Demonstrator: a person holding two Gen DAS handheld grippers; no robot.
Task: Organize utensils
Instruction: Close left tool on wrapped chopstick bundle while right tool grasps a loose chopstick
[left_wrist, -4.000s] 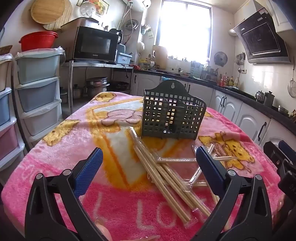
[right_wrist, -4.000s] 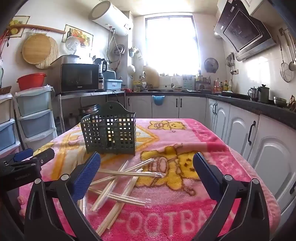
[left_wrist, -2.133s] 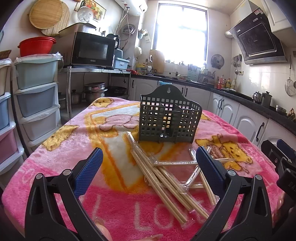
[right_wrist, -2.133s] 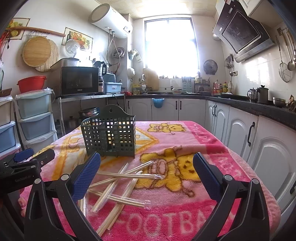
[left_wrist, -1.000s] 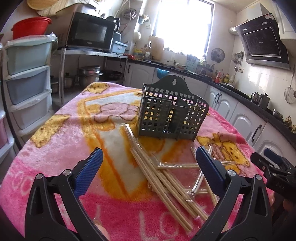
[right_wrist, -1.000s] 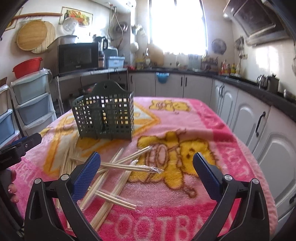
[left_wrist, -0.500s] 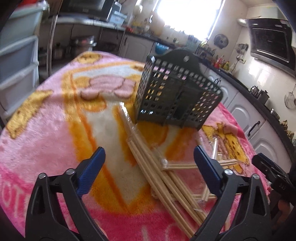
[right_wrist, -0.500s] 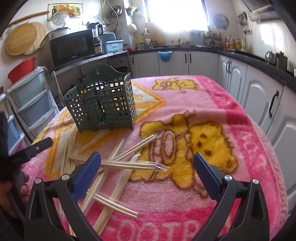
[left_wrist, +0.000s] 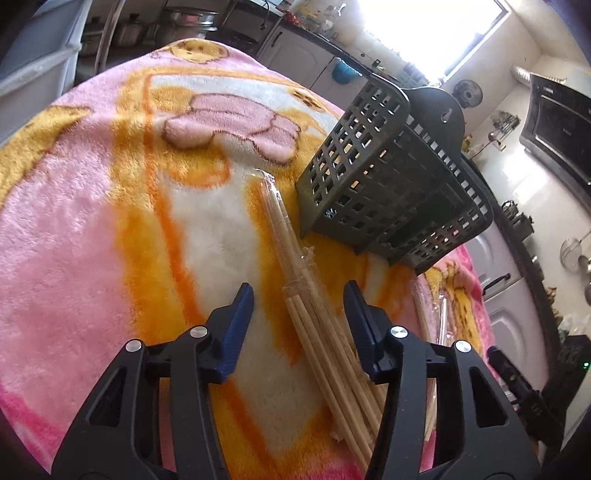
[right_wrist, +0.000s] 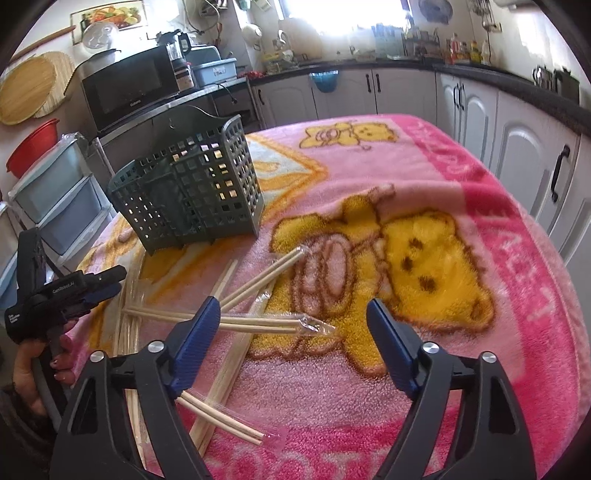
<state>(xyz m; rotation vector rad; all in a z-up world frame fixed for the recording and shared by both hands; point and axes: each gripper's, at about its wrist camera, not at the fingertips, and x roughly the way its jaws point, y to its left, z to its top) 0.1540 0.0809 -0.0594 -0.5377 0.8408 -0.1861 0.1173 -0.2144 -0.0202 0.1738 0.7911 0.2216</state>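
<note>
A dark green slotted utensil basket (left_wrist: 391, 188) stands on the pink blanket; it also shows in the right wrist view (right_wrist: 192, 192). Plastic-wrapped wooden chopsticks (left_wrist: 317, 325) lie in a bundle in front of it. My left gripper (left_wrist: 299, 325) is open, low over the bundle, with a finger on either side of it. My right gripper (right_wrist: 293, 347) is open above a wrapped chopstick pair (right_wrist: 258, 323) lying crosswise. More wrapped pairs (right_wrist: 225, 424) lie scattered below. The left gripper also shows at the left of the right wrist view (right_wrist: 92, 286).
The table is covered by a pink and yellow cartoon blanket (right_wrist: 424, 258). White kitchen cabinets (right_wrist: 480, 107) stand close on the right. Plastic storage drawers (right_wrist: 55, 199) and a microwave (right_wrist: 129, 88) stand to the left behind the table.
Both grippers have tilted down and moved closer to the chopsticks. The left gripper's jaws have narrowed around the bundle. The basket has not moved.
</note>
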